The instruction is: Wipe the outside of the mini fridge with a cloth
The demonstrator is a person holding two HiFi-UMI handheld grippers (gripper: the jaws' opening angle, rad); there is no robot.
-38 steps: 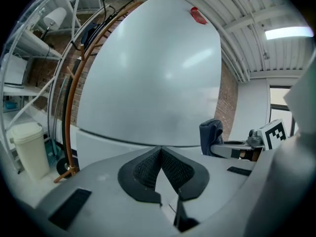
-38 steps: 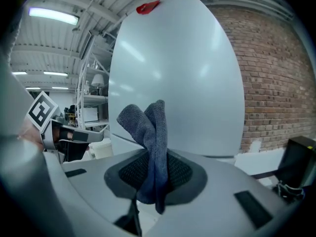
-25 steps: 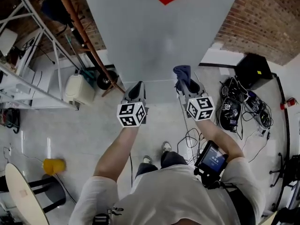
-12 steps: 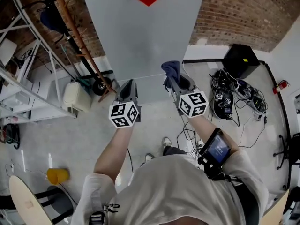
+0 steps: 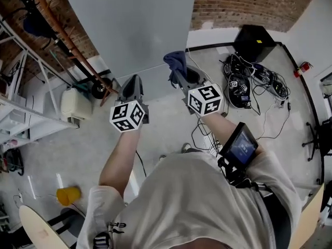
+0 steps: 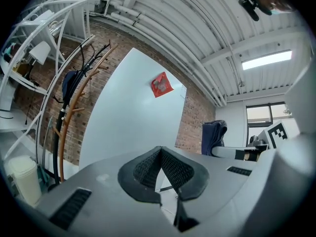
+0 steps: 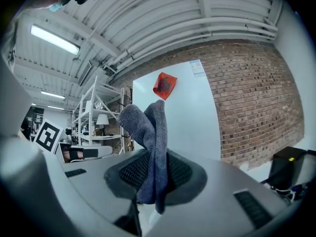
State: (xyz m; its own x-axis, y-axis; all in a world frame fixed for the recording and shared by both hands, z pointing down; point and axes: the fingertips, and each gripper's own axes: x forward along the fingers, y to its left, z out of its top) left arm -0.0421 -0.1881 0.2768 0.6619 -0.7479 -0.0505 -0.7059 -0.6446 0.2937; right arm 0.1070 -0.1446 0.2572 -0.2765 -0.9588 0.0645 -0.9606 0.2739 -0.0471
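Open floor (image 5: 161,118) borders the fridge (image 5: 129,30), right claw (image 5: 179,78) gripping cloth (image 5: 175,61) by its corner.

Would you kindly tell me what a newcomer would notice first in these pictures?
The pale grey fridge front rises against the brick wall, a red tag high on it. Just before it, the right gripper pinches a dark blue cloth, while the left gripper beside it is shut and empty.

Pale grey mini fridge (image 5: 136,30) upright, dark blue cloth (image 5: 175,61) bunched, pinched in jaws of right gripper (image 5: 179,77), near fridge front
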